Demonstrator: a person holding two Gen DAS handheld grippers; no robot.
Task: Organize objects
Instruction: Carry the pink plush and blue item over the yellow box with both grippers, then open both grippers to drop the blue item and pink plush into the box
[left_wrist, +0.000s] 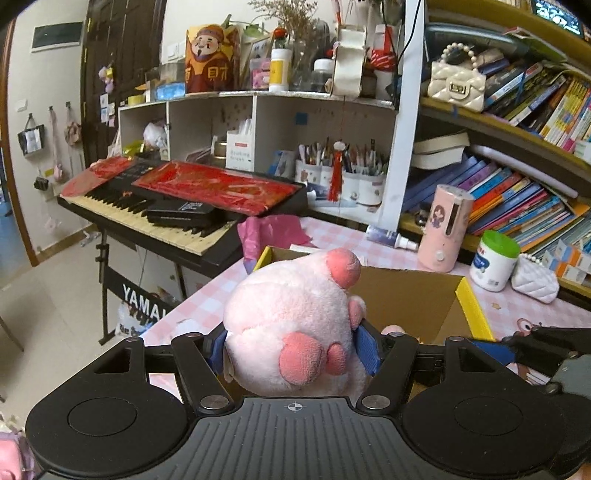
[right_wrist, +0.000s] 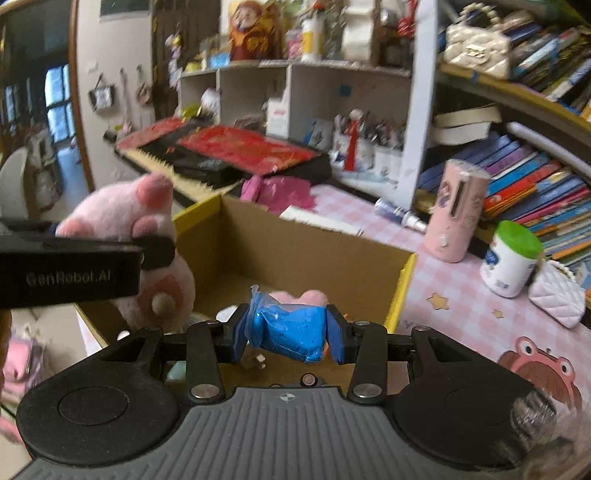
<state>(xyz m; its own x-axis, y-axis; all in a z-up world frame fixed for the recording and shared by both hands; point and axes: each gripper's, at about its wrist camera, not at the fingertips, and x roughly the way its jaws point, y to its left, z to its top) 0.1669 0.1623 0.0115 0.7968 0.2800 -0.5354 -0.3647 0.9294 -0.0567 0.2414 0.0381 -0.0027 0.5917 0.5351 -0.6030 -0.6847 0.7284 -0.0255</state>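
The pink plush toy (left_wrist: 295, 325) sits clamped between the blue pads of the left claw (left_wrist: 295, 350), held up at the near-left corner of the open cardboard box (left_wrist: 406, 295); from the right wrist view it hangs at the box's left wall, partly behind the left claw's black body. The blue wrapped packet (right_wrist: 291, 328) is pinched in the right claw (right_wrist: 290, 332), jaws drawn tight on its two ends, and it hovers over the box's near edge with a bit of another pink plush (right_wrist: 303, 297) showing just behind it, apparently inside the box

Judging by this, the step in hand is carrying both items to the box for dropping in. The next move calls for bringing each claw fully over the opening, lowering a little, and spreading the jaws so the load falls clear of the yellow-edged flaps (left_wrist: 474, 310); the two claws are close together, so one may need to release first

The plush is round, soft and pale pink with darker coral paws, and it bulges around the pads, so it should squash and spring back once let go. The packet is glossy, bright blue and crinkled, twisted at one end. The box stands on the pink checked worktop (right_wrist: 461, 291), near a pink cylinder (right_wrist: 456, 210) and a green-lidded white jar (right_wrist: 511, 258)
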